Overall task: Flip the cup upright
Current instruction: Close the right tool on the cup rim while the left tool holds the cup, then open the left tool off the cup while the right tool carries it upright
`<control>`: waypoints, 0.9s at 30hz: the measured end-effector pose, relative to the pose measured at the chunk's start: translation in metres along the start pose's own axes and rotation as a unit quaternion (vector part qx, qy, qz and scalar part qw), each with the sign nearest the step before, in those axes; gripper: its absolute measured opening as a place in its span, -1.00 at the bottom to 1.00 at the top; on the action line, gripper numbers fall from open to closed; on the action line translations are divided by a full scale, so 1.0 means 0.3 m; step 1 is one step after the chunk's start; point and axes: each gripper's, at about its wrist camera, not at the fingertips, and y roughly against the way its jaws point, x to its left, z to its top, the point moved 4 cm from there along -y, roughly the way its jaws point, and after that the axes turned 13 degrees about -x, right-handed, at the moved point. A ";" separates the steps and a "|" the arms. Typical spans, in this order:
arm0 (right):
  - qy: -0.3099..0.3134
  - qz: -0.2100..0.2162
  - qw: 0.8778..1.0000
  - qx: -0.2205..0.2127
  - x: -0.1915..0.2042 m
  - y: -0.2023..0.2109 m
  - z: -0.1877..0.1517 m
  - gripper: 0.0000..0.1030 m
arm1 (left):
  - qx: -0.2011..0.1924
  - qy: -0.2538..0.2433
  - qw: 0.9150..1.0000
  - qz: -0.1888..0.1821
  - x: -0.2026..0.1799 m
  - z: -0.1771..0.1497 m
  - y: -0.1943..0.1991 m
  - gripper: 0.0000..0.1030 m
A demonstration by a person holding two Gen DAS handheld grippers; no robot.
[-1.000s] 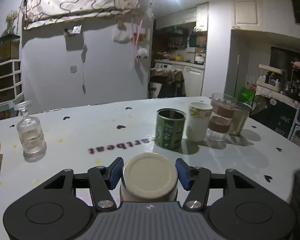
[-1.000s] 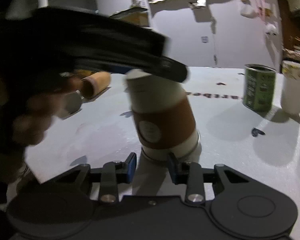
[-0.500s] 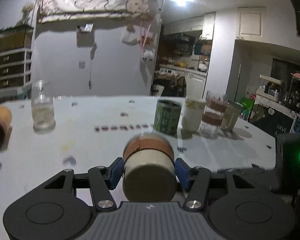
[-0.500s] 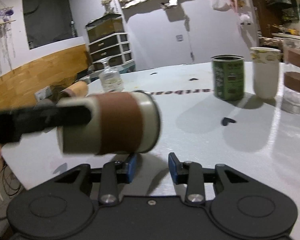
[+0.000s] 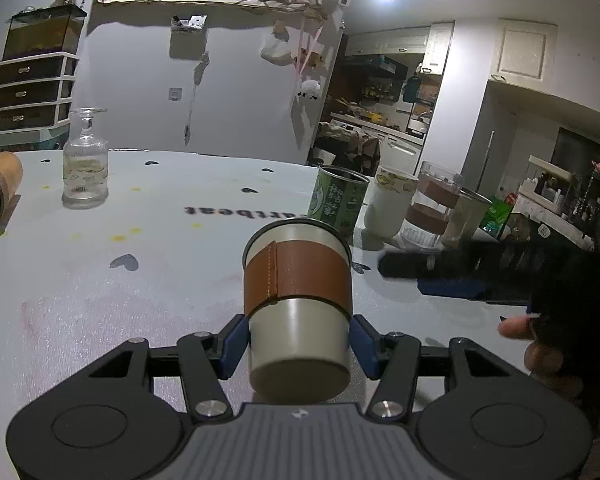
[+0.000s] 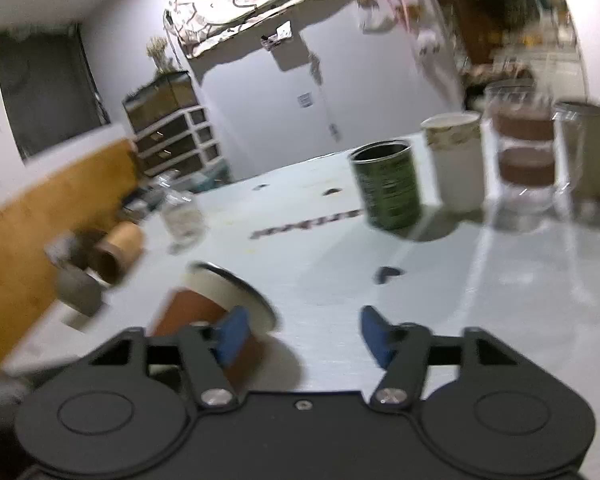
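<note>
The left gripper's (image 5: 299,343) jaws are clamped on the lower body of the cup (image 5: 297,300), one blue pad on each side below its brown sleeve, so the cup sits between them with its open rim up and tipped slightly away from the camera, its base raised toward the lens above the white table (image 5: 100,280). The right gripper's (image 6: 302,334) jaws stand wide apart with nothing between them; in its blurred view the cup lies low at left, just beyond and partly behind the left-hand pad. Farther back on the table stand a green can (image 5: 337,205), a white cup (image 5: 390,206) and a glass bottle (image 5: 85,168).
</note>
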 end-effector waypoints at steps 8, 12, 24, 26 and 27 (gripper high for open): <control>-0.188 0.069 0.972 0.123 -0.002 -0.169 -0.027 0.58 | -0.009 -0.014 1.000 -0.002 -0.011 -0.017 0.017 0.09; -0.207 0.072 0.965 0.141 0.005 -0.232 -0.050 0.59 | -0.015 -0.023 1.000 -0.003 -0.016 -0.026 0.026 0.09; -0.258 0.083 0.945 0.184 0.002 -0.324 -0.051 0.55 | -0.016 -0.020 1.000 -0.016 -0.013 -0.025 0.033 0.09; -0.219 0.087 0.959 0.157 0.030 -0.289 -0.023 0.53 | -0.016 -0.020 0.999 -0.025 -0.016 -0.023 0.030 0.09; -0.190 0.089 0.968 0.139 0.051 -0.267 -0.006 0.53 | -0.015 -0.022 0.999 -0.026 -0.019 -0.024 0.028 0.09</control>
